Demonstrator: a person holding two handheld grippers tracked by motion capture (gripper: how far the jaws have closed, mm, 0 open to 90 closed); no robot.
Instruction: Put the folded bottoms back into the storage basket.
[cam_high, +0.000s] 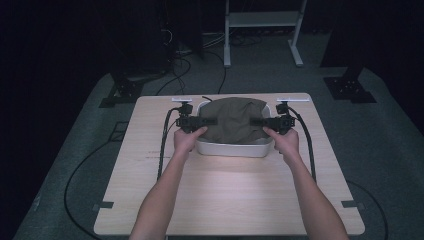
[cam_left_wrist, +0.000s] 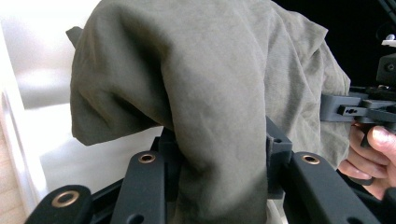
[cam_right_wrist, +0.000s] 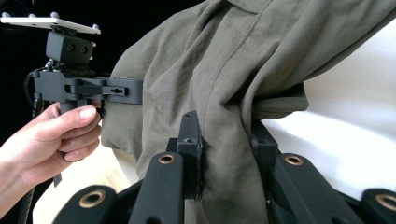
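Note:
An olive-green cloth (cam_high: 235, 120) is heaped in a white rectangular tub (cam_high: 235, 148) at the far middle of the table. My left gripper (cam_high: 212, 121) comes in from the tub's left end, and its jaws are shut on a fold of the cloth (cam_left_wrist: 210, 70). From the right end my right gripper (cam_high: 257, 121) pinches another fold (cam_right_wrist: 224, 70) between its jaws. In the left gripper view the right gripper (cam_left_wrist: 350, 109) pokes into the cloth's far side. In the right gripper view the left gripper (cam_right_wrist: 126, 91) does the same, with a hand around its handle.
The light wooden table (cam_high: 225, 200) has bare room in front of the tub. Black cables (cam_high: 162, 150) trail off both grippers along the tub's sides. On the floor behind stand a white metal frame (cam_high: 262, 20) and black stand feet (cam_high: 350, 87).

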